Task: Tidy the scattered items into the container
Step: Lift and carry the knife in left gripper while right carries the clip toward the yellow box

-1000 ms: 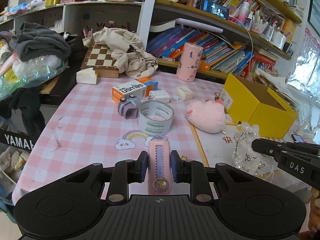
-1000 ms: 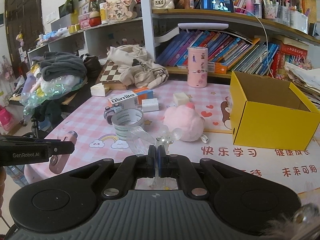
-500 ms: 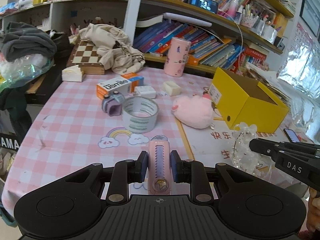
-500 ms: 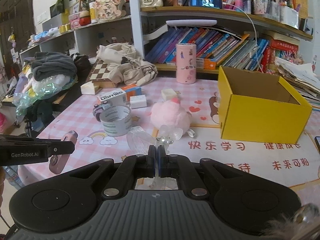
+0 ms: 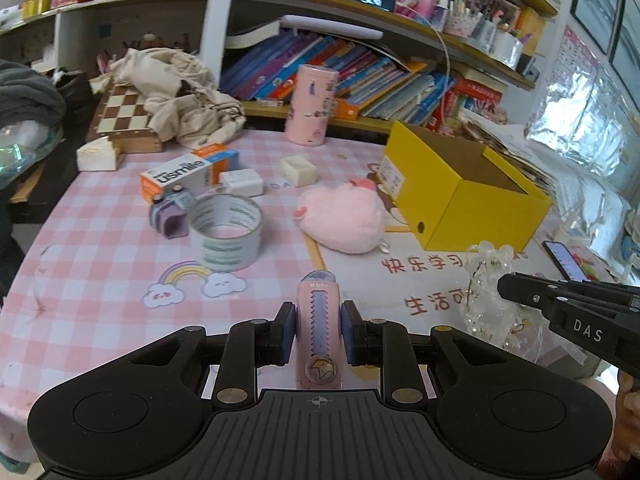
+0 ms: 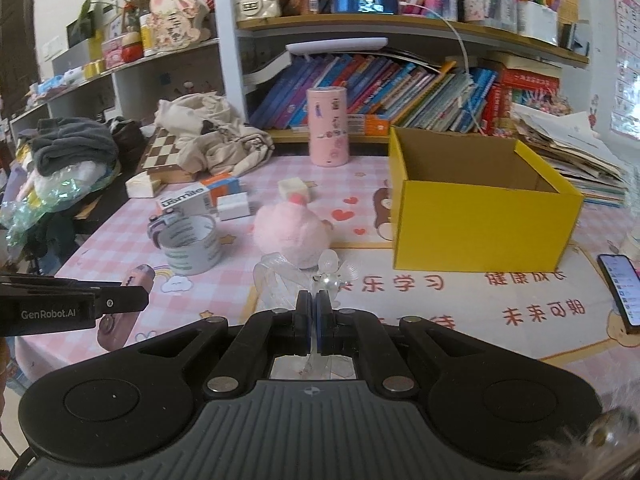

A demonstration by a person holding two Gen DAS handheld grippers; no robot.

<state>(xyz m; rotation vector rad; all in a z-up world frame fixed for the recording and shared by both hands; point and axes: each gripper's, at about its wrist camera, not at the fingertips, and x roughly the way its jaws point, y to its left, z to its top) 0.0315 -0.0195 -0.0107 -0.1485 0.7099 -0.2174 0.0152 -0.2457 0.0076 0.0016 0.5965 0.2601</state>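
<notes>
Clamping pink cutter (image 5: pixel 318 332), left claw (image 5: pixel 318 334), right claw (image 6: pixel 312 322) pinching seemingly clear ornament (image 6: pixel 326 276), yellow box (image 6: pixel 480 216) beyond

Tape roll (image 5: pixel 225 232) left of plush (image 5: pixel 342 220); box (image 5: pixel 464 188) right, canister (image 5: pixel 312 106) behind.

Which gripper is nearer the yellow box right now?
Right. The right gripper, shut on a clear hair clip, sits just front-left of the yellow box. The left gripper, holding a pink case, is farther left.
</notes>
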